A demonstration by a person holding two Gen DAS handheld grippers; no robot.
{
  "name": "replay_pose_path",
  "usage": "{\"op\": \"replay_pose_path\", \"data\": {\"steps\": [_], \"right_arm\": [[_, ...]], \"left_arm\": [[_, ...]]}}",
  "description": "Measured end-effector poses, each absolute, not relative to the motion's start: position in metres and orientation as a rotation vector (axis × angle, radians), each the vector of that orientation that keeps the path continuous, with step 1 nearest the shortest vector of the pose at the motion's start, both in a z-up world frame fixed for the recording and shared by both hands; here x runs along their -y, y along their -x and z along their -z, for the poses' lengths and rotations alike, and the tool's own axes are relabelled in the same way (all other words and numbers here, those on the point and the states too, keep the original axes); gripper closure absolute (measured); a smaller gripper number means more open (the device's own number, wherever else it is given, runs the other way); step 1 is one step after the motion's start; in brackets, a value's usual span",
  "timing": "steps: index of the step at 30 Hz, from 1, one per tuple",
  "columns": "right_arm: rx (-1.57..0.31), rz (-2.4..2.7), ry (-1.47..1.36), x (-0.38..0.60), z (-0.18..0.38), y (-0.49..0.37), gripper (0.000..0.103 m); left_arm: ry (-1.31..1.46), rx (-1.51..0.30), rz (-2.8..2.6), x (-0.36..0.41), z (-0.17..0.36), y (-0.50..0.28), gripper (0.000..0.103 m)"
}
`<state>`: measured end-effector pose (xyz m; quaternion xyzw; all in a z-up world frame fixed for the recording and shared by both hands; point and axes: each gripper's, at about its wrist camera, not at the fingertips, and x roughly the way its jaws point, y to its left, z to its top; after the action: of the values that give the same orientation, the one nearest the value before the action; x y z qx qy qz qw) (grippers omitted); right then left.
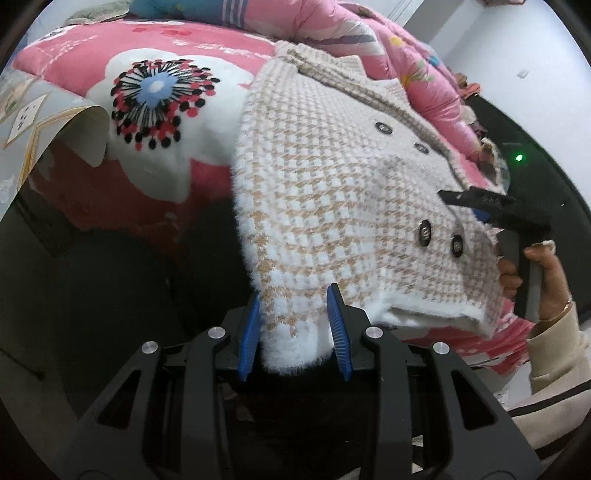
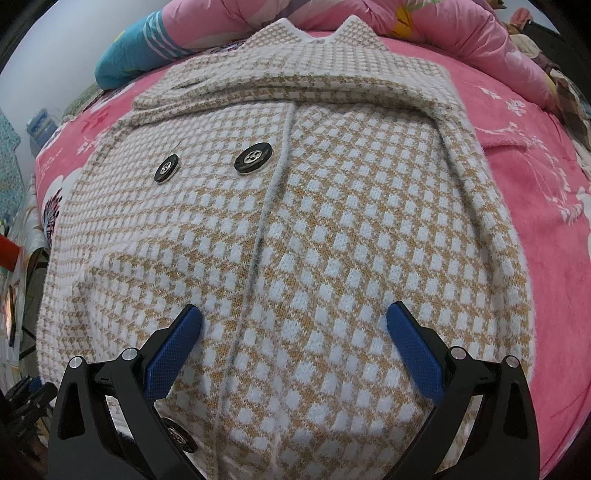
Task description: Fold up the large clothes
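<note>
Fuzzy hem of the coat (image 1: 295, 332) sits pinched between my left gripper (image 1: 295, 325) pads. Ahead, the coat drapes over a pink blanket (image 1: 74, 66). My right gripper (image 2: 293, 314) hangs spread wide above the coat's front, buttons (image 2: 254, 158) beyond it.

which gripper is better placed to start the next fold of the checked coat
Left. The left gripper is already shut on the coat at its hem corner, ready to carry it over. The right gripper hangs open over the coat's middle, gripping nothing.

Pink floral blanket (image 1: 147, 55), pink quilt (image 2: 229, 22), teal striped pillow (image 2: 129, 55).
</note>
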<state>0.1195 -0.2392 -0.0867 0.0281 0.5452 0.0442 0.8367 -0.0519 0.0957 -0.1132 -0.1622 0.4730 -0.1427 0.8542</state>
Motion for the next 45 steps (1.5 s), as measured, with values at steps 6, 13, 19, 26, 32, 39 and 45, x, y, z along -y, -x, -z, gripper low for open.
{"op": "replay_pose_path", "data": {"steps": [6, 13, 19, 26, 32, 39, 45], "right_arm": [[-1.153, -0.096, -0.061, 0.239, 0.087, -0.121, 0.006], [-1.169, -0.137, -0.075, 0.244, 0.078, -0.117, 0.006], [-1.104, -0.151, -0.084, 0.271, 0.05, -0.087, 0.006], [-1.109, -0.194, -0.311, 0.329, 0.044, -0.035, 0.006], [-1.178, -0.275, -0.508, 0.362, 0.065, 0.016, 0.006], [-1.28, -0.348, -0.691, 0.367, 0.112, 0.035, 0.03], [-1.311, -0.365, -0.742, 0.35, 0.146, 0.033, 0.059]], "left_arm": [[0.322, -1.017, 0.283, -0.094, 0.117, 0.049, 0.07], [0.248, -1.031, 0.257, -0.088, 0.115, 0.05, 0.07], [0.23, -1.05, 0.235, -0.084, 0.113, 0.047, 0.07], [0.207, -1.068, 0.209, -0.079, 0.111, 0.045, 0.07], [0.176, -1.068, 0.2, -0.075, 0.109, 0.046, 0.07], [0.15, -1.062, 0.185, -0.071, 0.109, 0.047, 0.07], [0.11, -1.043, 0.179, -0.066, 0.108, 0.049, 0.074]]}}
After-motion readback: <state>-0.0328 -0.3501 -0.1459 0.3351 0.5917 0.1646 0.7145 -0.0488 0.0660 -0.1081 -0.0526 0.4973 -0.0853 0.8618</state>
